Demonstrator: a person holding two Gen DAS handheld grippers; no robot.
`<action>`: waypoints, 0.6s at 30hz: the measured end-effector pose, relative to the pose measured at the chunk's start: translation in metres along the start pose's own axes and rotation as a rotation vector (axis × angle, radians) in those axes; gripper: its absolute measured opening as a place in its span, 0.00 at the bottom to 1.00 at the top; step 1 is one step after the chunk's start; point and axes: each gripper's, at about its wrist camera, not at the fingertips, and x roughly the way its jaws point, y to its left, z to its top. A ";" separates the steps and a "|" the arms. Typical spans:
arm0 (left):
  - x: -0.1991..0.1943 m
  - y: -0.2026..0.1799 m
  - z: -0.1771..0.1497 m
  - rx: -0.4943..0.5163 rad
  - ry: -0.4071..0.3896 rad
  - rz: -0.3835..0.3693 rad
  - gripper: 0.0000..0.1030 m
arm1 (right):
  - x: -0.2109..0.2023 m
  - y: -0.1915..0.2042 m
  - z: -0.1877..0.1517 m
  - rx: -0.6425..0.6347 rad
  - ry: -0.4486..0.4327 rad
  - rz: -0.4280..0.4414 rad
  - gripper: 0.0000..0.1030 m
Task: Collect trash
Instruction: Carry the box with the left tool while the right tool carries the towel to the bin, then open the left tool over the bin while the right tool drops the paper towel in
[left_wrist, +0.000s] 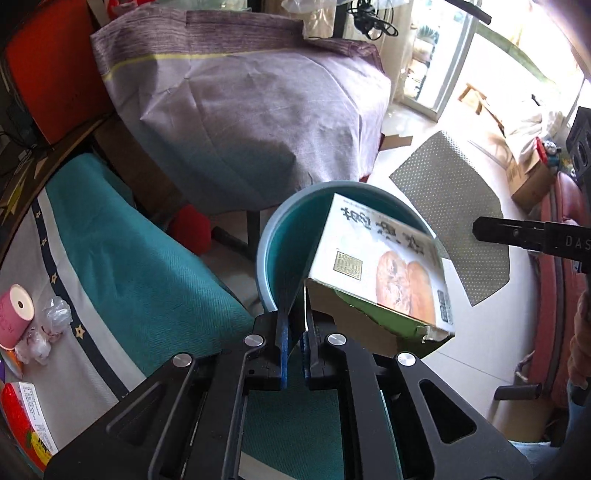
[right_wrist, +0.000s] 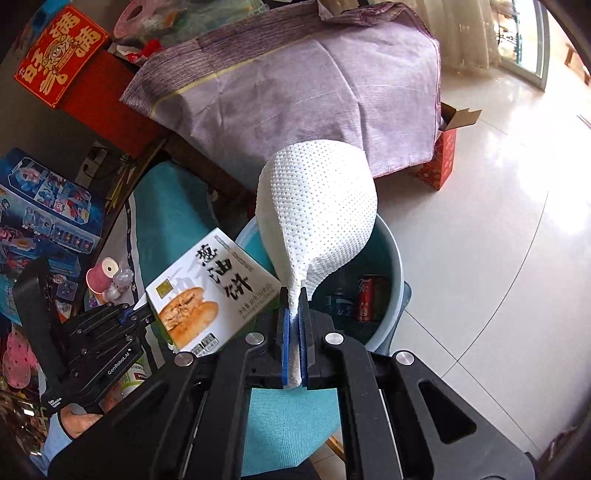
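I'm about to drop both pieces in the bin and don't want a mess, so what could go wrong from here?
1. The food box hangs tilted over the blue bin rim, pinched only by a flap in the left gripper; it may land outside.
2. The white dotted sheet in the right gripper is wide and floppy; it could drape over the rim rather than fall among the cans.

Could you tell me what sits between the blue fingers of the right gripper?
The pinched tail of a white dotted sheet, clamped by the right gripper; it balloons above the teal bin, in the right wrist view.
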 end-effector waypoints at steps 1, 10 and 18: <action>0.003 -0.001 0.001 -0.004 0.007 -0.006 0.15 | 0.002 -0.002 0.001 0.004 0.004 -0.002 0.04; -0.003 -0.001 0.001 -0.020 -0.015 -0.019 0.61 | 0.019 -0.001 0.002 -0.003 0.048 0.000 0.04; -0.013 0.006 -0.007 -0.050 -0.038 -0.029 0.87 | 0.035 0.005 0.000 -0.020 0.090 -0.018 0.05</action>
